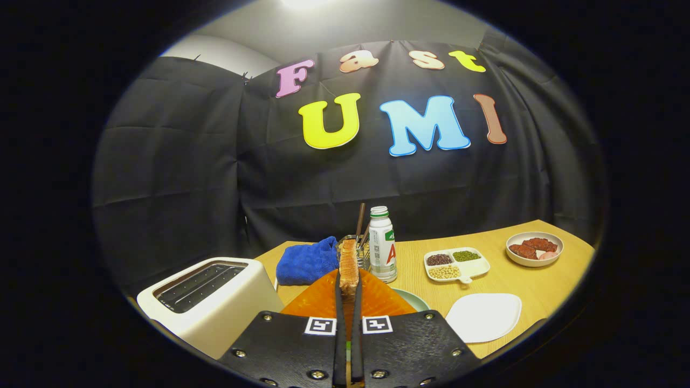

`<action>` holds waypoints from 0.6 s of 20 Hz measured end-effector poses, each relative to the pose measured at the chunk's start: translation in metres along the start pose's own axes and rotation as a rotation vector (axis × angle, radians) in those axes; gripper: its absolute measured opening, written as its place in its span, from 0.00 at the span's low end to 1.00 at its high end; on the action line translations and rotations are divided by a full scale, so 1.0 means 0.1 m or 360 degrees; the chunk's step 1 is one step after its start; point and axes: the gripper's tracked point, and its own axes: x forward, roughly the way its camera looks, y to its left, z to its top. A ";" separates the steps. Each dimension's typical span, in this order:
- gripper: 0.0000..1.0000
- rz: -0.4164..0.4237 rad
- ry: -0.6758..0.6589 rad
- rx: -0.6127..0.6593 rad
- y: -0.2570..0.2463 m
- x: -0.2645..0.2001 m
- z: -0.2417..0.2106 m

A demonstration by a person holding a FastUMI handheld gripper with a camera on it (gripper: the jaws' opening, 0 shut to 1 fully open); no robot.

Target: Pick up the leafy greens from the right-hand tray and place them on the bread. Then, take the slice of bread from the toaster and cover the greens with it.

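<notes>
The gripper [349, 288] is seen closest up, its fingers nearly together and pinched on a slice of bread [349, 268], held upright on its edge. Right under it an orange mat [323, 302] is spread on the wooden table [512, 280]. The toaster [213, 302] sits at about 9 o'clock from the fingers, slots empty. A blue cloth [307, 262] and a bottle [382, 245] are parked at 12 o'clock, a white tray [484, 316] at 3 o'clock, and a divided dish of beans [456, 264] plus a bowl [534, 248] around 2 o'clock.
</notes>
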 end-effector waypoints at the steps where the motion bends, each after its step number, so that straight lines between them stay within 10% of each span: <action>1: 0.03 0.0019 0.0010 0.0016 0.03 0.03 -0.05; 12: 0.04 0.0089 0.0074 0.0127 0.24 0.25 -0.33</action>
